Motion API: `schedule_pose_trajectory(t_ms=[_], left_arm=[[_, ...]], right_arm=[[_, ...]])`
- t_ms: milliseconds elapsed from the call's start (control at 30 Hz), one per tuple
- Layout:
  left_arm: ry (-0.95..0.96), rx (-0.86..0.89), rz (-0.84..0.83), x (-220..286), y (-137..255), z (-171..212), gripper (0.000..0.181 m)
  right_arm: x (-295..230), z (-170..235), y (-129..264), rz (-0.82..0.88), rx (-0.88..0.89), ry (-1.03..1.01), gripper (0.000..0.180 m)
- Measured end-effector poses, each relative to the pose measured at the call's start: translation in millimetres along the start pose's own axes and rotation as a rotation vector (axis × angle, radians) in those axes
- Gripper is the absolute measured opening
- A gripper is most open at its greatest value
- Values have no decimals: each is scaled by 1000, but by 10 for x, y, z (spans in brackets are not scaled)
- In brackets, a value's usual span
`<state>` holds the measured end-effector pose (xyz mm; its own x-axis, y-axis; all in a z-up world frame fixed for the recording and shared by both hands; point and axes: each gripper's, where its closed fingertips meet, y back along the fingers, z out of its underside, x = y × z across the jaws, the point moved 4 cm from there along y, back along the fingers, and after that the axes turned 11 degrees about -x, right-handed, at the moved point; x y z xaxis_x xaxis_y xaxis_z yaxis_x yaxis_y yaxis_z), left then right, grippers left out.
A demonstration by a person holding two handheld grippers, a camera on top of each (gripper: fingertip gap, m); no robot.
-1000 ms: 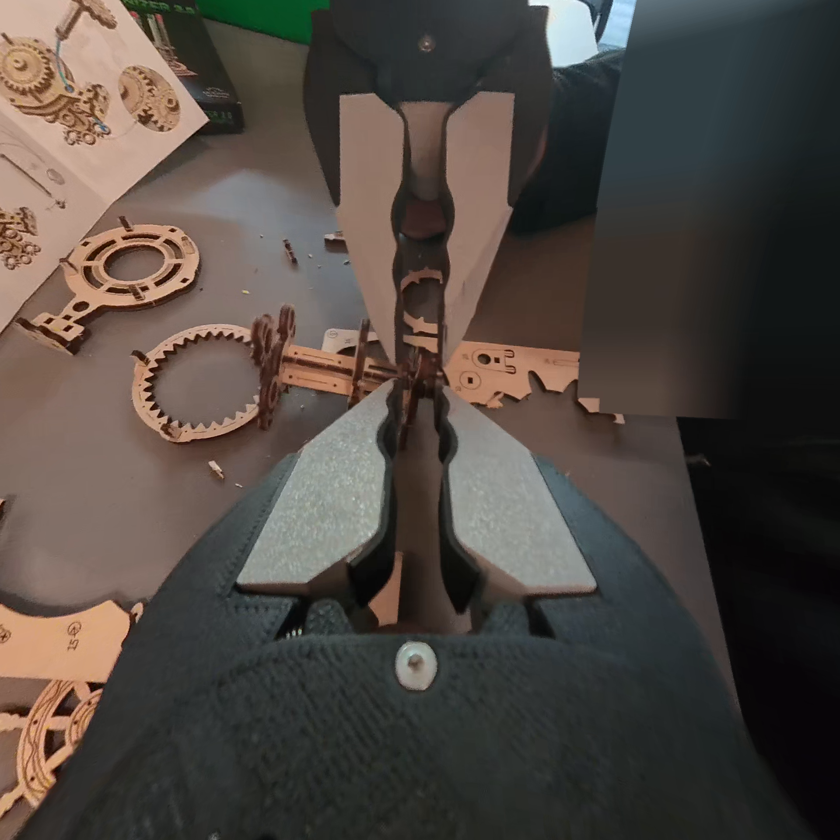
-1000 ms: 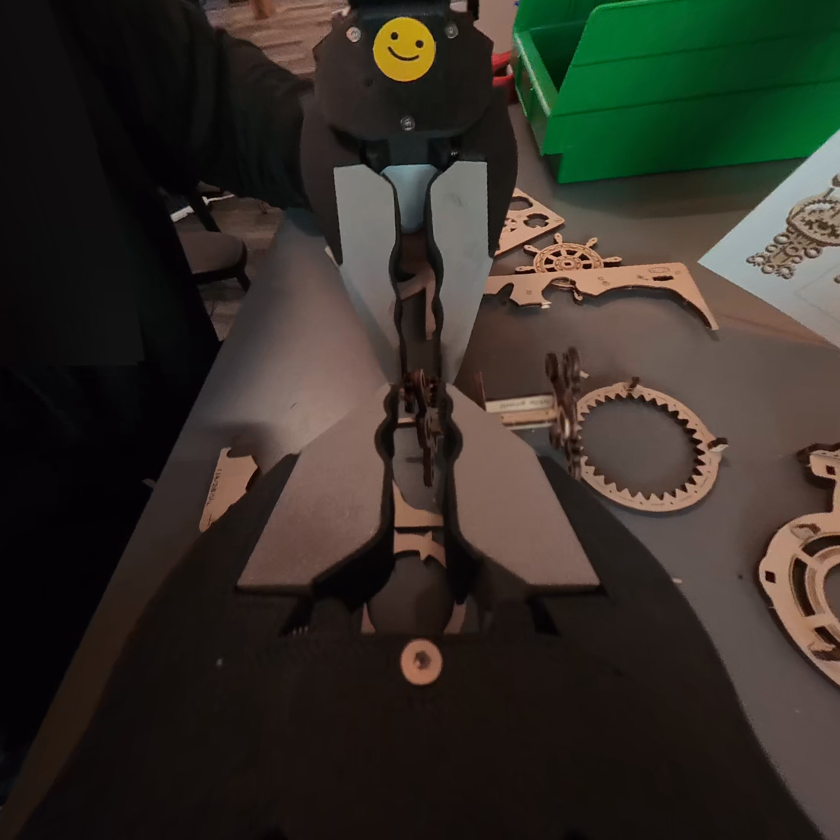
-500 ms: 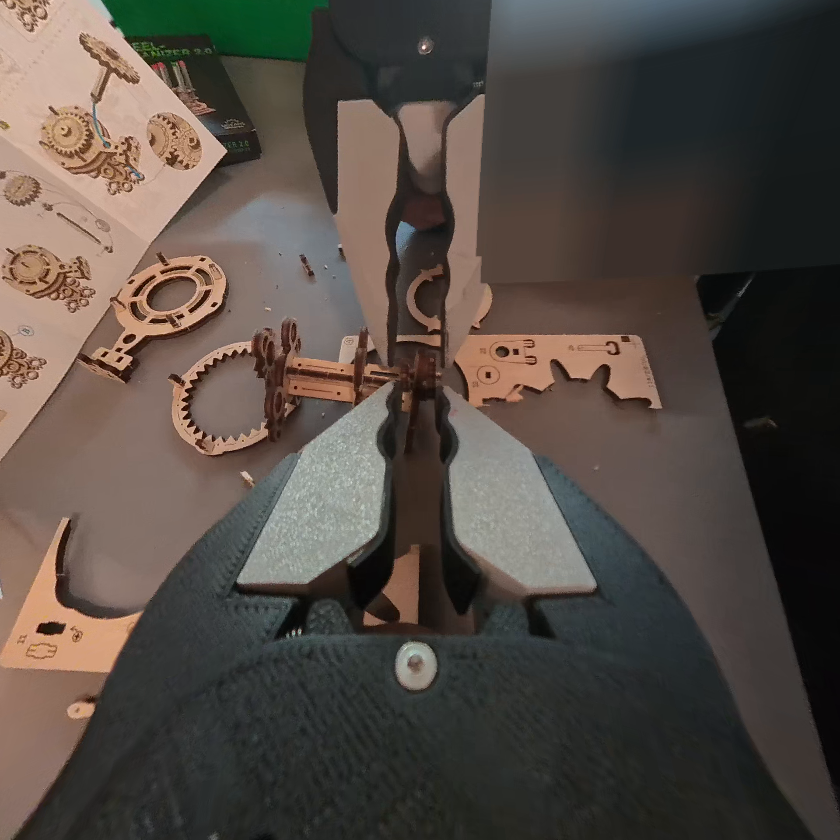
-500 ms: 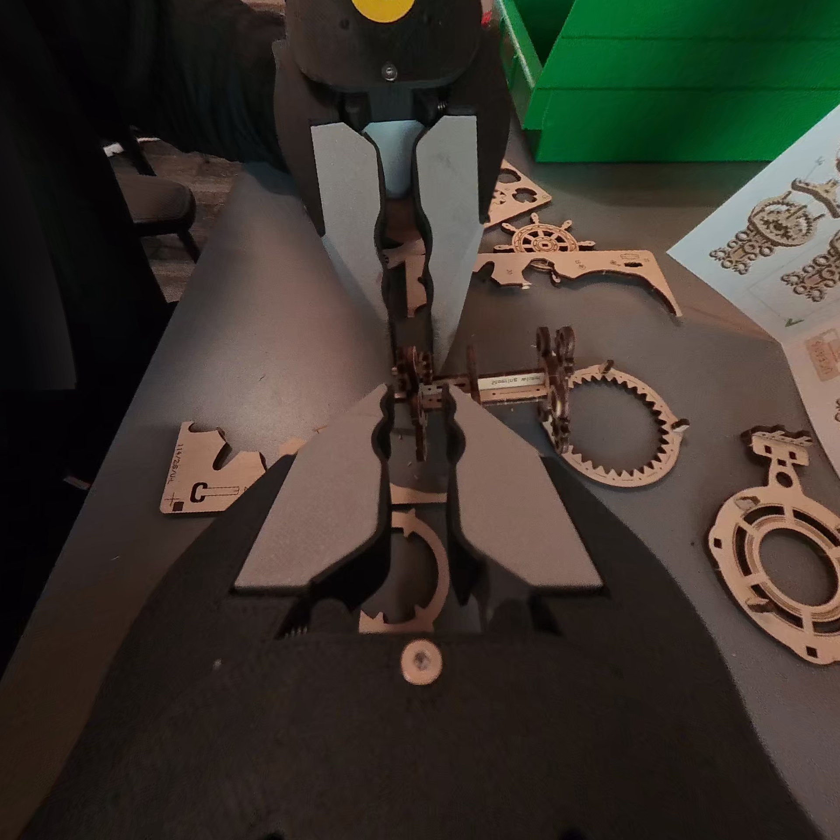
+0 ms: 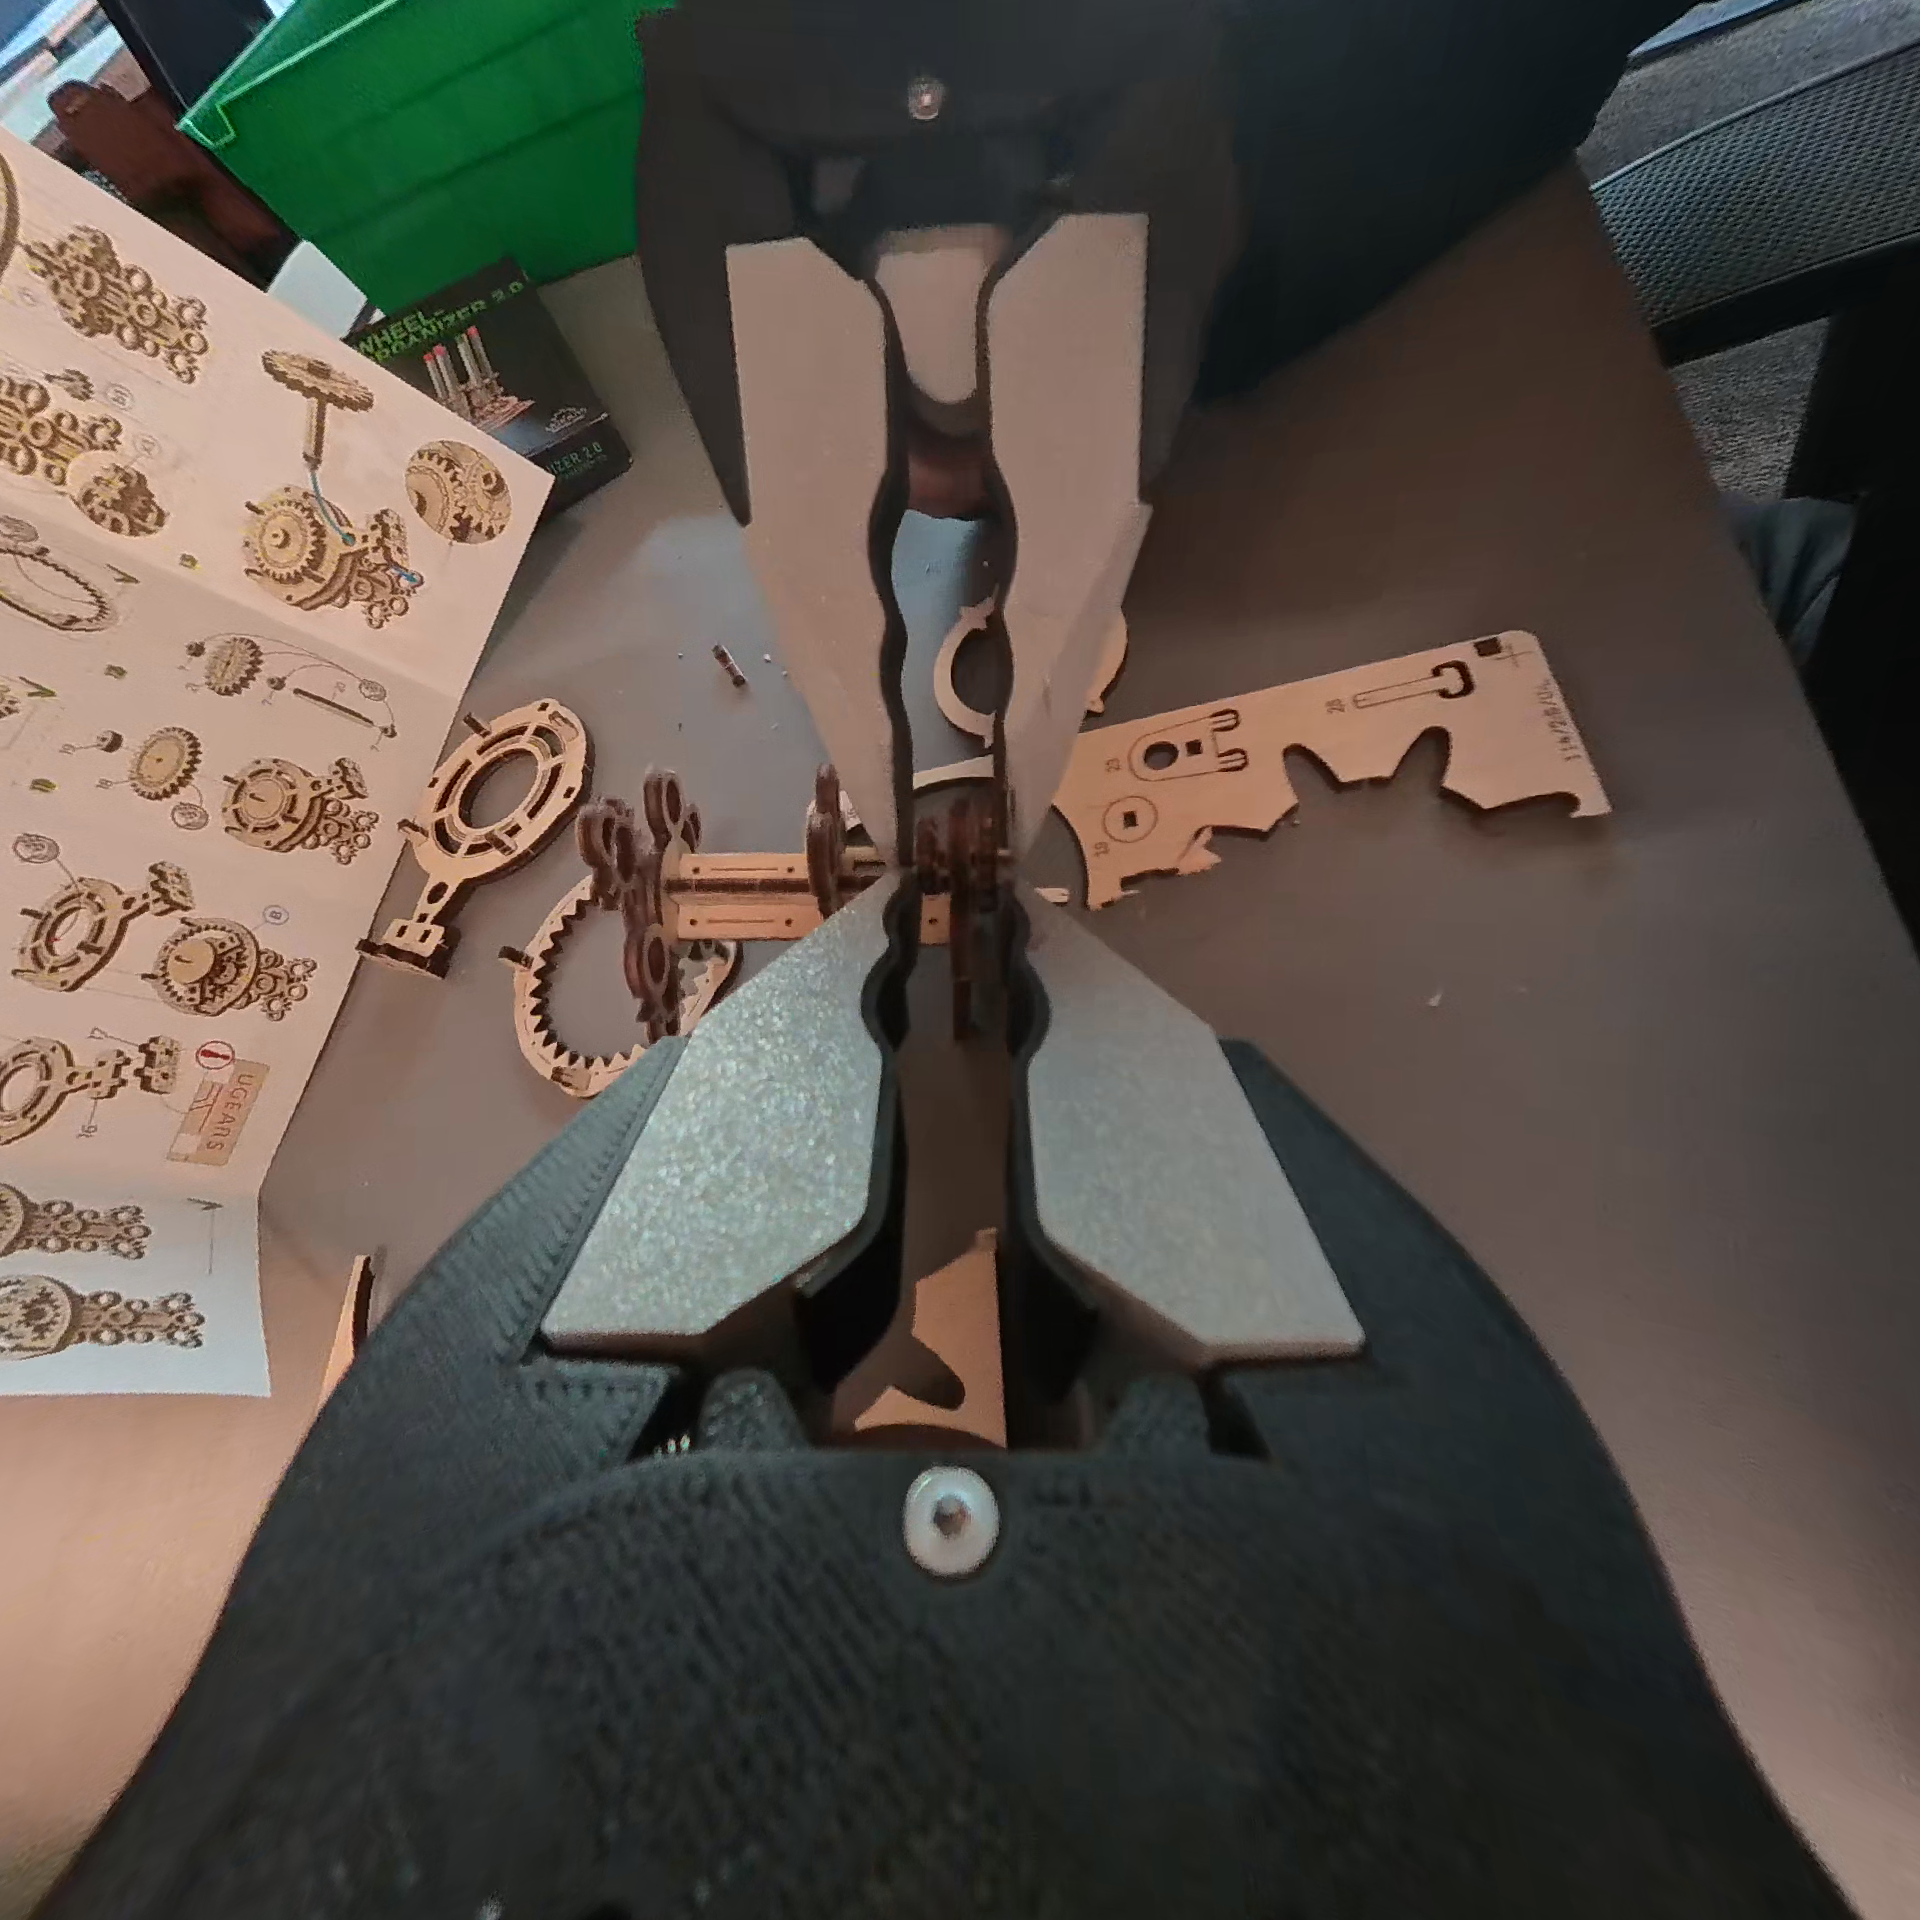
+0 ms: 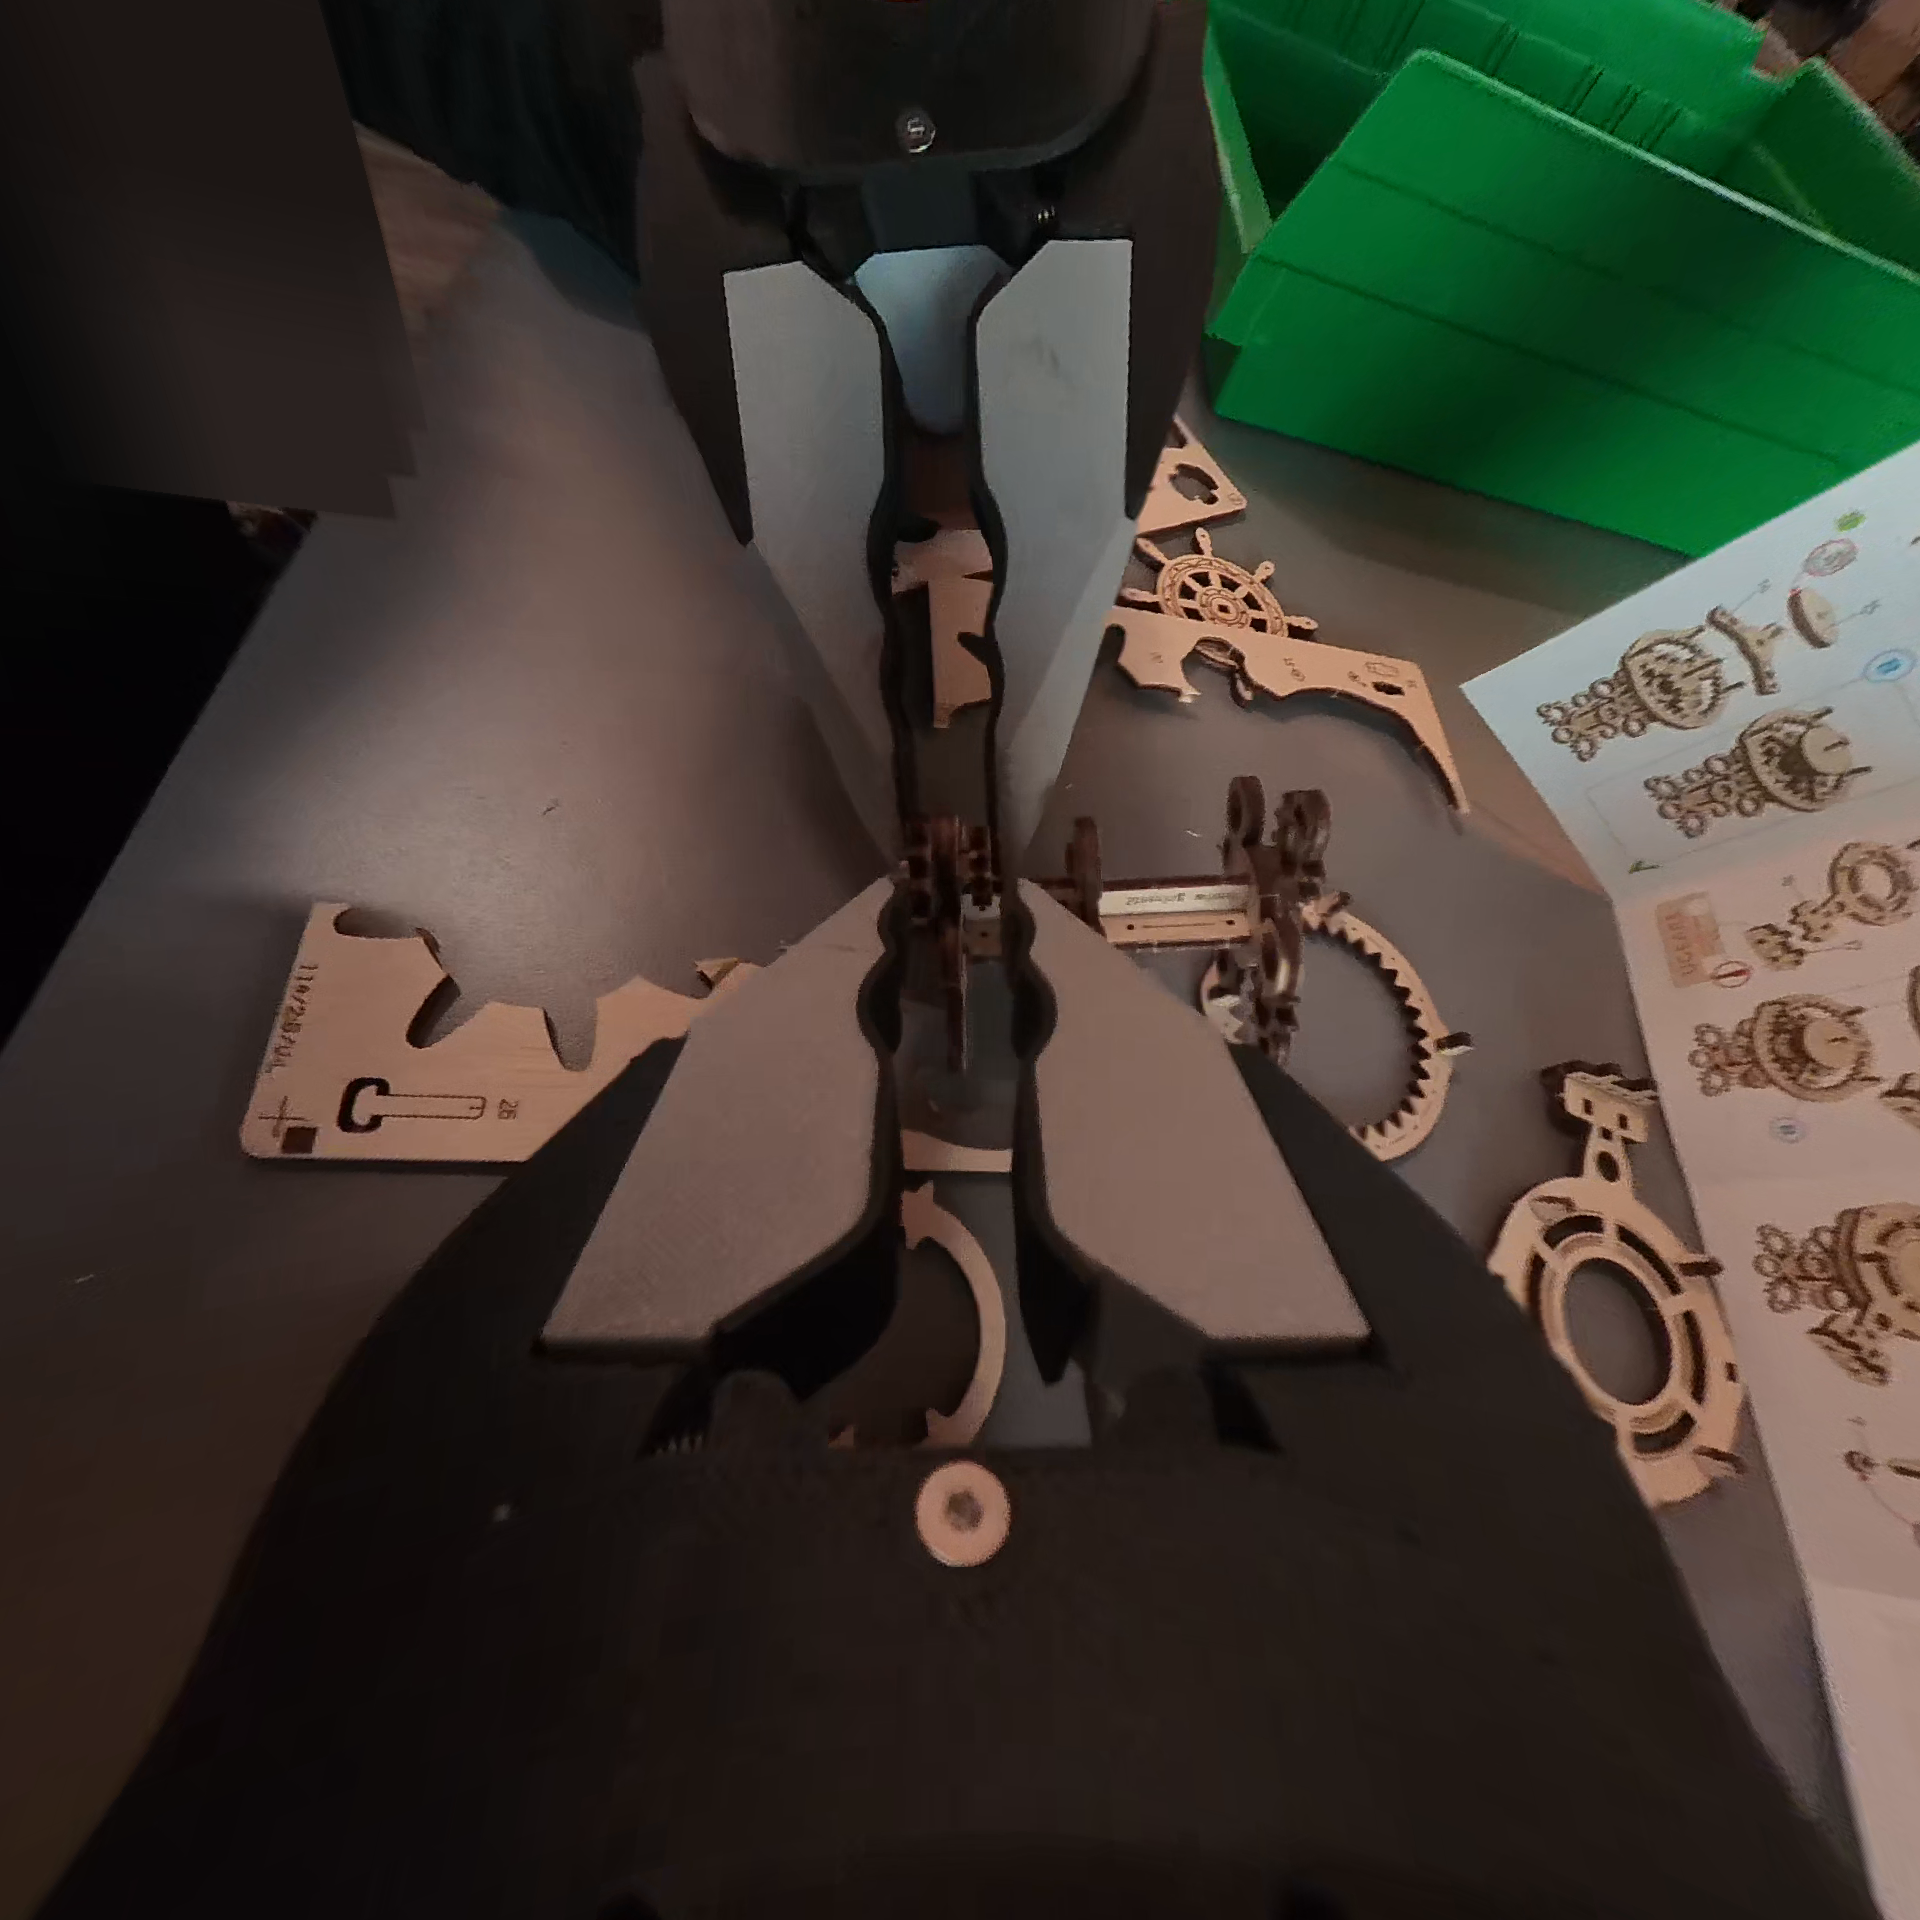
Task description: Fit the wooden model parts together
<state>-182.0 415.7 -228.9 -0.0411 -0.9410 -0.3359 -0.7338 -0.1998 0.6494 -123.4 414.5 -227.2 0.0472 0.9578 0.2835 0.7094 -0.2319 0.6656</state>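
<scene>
Two grippers meet tip to tip at the centre of both views, each clenched on the same end of a wooden axle assembly [image 5: 748, 904]. The left gripper [image 5: 951, 925] comes in from the bottom of the left wrist view; the right gripper [image 5: 951, 831] reaches down from the top. In the right wrist view the roles swap: the right gripper [image 6: 951, 925] is at the bottom, the left gripper [image 6: 951, 831] opposite.

Between the tips sit small dark gears [image 5: 961, 862] on the shaft's end. Opposed grips like this probably let one tong brace the shaft while the other presses a gear home (which one pushes, I cannot tell).

The axle's long axis runs level across the frame. In the left wrist view it points left from the tips, ending in a lobed wheel [image 5: 634, 894] above a toothed ring [image 5: 582, 997] on the table [image 5: 1455, 1091]; whether the wheel touches the ring is unclear. Beyond lie a ringed frame [image 5: 488, 821], a cut sheet [image 5: 1330, 769] and the instruction leaflet [image 5: 156, 727].
</scene>
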Motion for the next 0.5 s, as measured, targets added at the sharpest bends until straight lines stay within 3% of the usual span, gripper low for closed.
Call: schedule_pose_trajectory(t_ms=[500], left_arm=[[-47, -88, -71, 19, 12, -1, 10]], right_arm=[[-17, -16, -37, 78, -69, 76, 11]])
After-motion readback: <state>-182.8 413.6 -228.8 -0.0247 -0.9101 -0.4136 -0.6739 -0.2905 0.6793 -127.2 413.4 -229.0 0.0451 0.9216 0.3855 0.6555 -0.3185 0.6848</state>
